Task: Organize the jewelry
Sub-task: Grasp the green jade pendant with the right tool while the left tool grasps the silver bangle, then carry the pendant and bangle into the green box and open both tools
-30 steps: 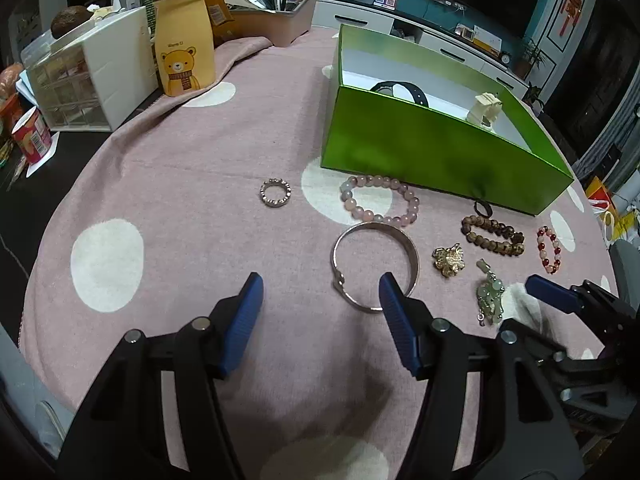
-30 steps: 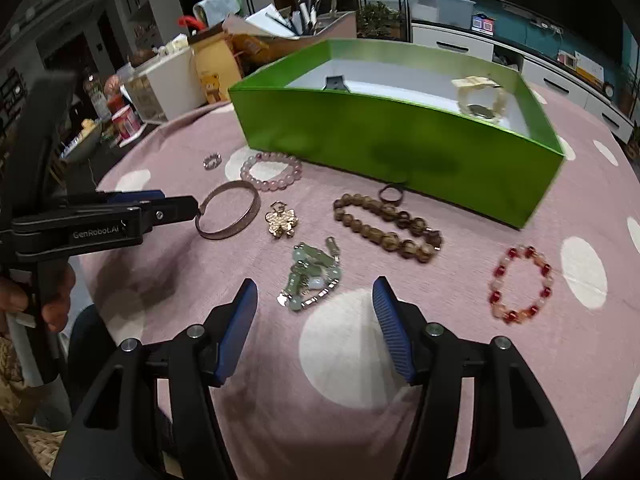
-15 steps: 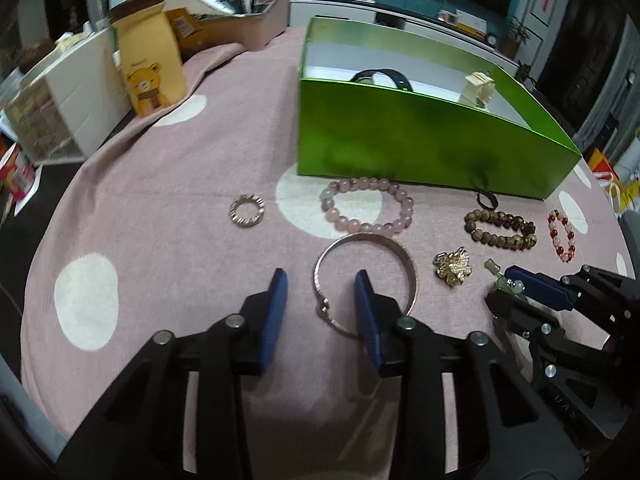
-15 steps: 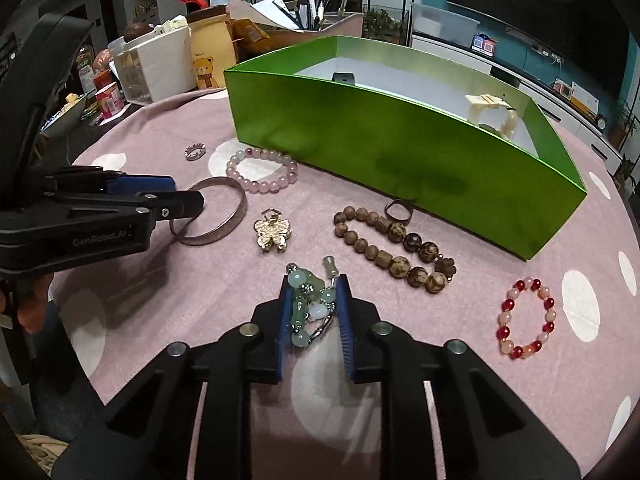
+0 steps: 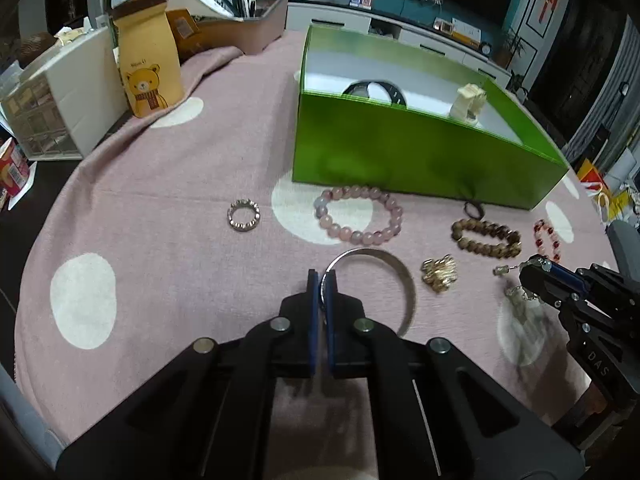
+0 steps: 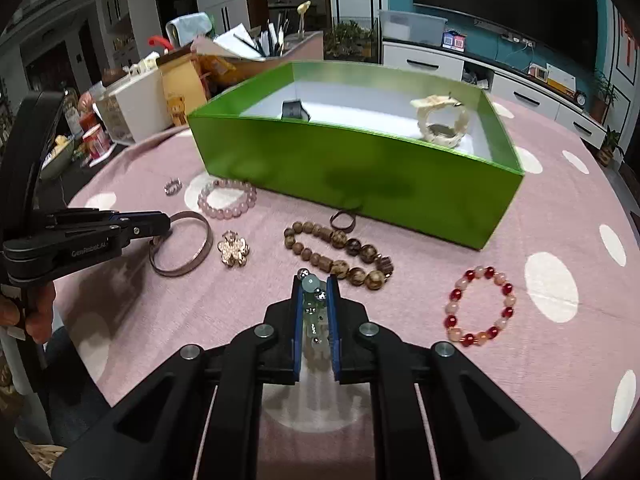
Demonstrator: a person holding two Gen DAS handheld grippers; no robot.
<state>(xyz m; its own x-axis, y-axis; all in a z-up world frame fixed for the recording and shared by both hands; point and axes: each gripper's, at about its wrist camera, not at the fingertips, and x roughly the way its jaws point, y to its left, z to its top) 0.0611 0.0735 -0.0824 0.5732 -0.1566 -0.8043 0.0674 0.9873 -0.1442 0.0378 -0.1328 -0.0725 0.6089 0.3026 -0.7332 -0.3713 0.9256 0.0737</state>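
My left gripper (image 5: 322,280) has its jaws closing on the near rim of the silver bangle (image 5: 400,276), and the pads pinch it. My right gripper (image 6: 315,280) has its jaws closing on a green bead charm (image 6: 310,285), which is pressed between the pads and just off the cloth. The green box (image 6: 360,176) stands behind, with a black band (image 5: 376,90) and an ivory bangle (image 6: 440,124) inside. On the pink cloth lie a pink bead bracelet (image 5: 360,236), a small ring (image 5: 243,216), a gold flower brooch (image 6: 233,248), a wooden bead bracelet (image 6: 340,264), a red bracelet (image 6: 480,304) and a dark ring (image 6: 343,220).
A bear-print bag (image 5: 150,64), a white drawer unit (image 5: 60,108) and a pen tray (image 5: 248,28) stand at the table's far left. A person's hand (image 6: 36,312) holds the left gripper's handle. The table edge drops off at the left.
Both grippers went from wide open to shut. The left one closed on the bangle's rim. The right one closed on the green bead charm and lifted it a little.
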